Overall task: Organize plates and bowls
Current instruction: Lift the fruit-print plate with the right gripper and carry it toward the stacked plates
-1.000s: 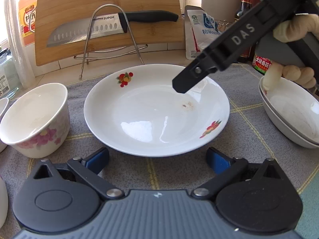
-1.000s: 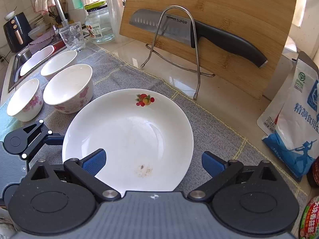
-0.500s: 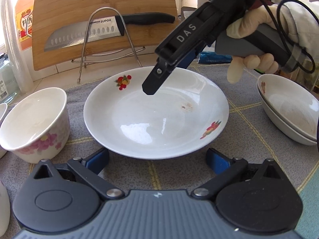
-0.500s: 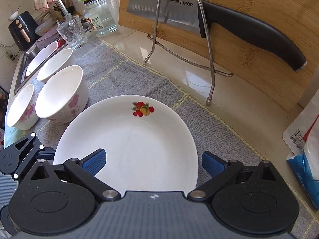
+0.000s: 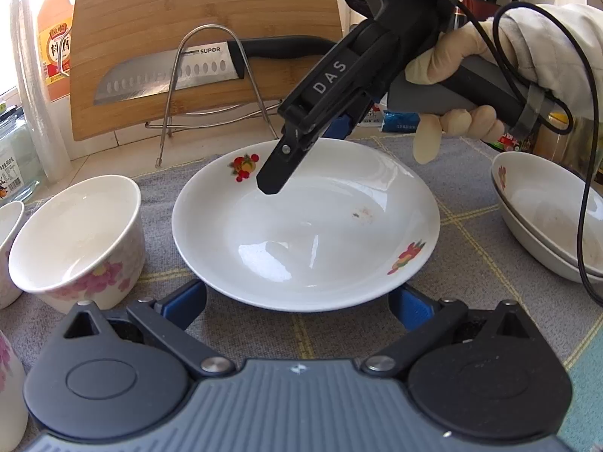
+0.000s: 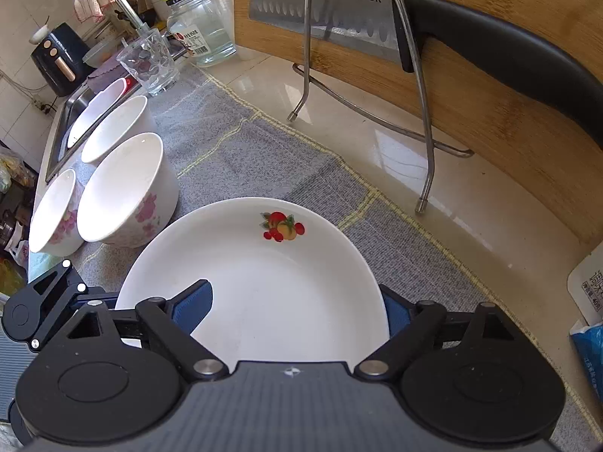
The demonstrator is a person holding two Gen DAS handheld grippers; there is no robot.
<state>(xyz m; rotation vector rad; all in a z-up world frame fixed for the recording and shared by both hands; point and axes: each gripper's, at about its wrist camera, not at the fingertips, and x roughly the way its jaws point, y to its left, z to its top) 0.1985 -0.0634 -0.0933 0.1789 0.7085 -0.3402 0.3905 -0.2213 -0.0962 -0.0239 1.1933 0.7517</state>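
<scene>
A white plate with fruit decals lies on the grey mat. My left gripper is open, its blue pads either side of the plate's near rim and not touching it. My right gripper, held by a gloved hand, tilts down over the plate's far rim. One finger hangs inside the dish and the other sits just outside the rim. Its jaws are closing and the pads do not press on the plate. A floral bowl stands left of the plate.
Two more bowls line up toward the sink. Stacked shallow bowls sit at the right. Behind the plate stand a wire stand, a knife, a cutting board, a glass and a jar.
My right gripper has swung leftward and down across the plate to its far rim, and its jaws have narrowed. The left gripper and the plate have not moved.
</scene>
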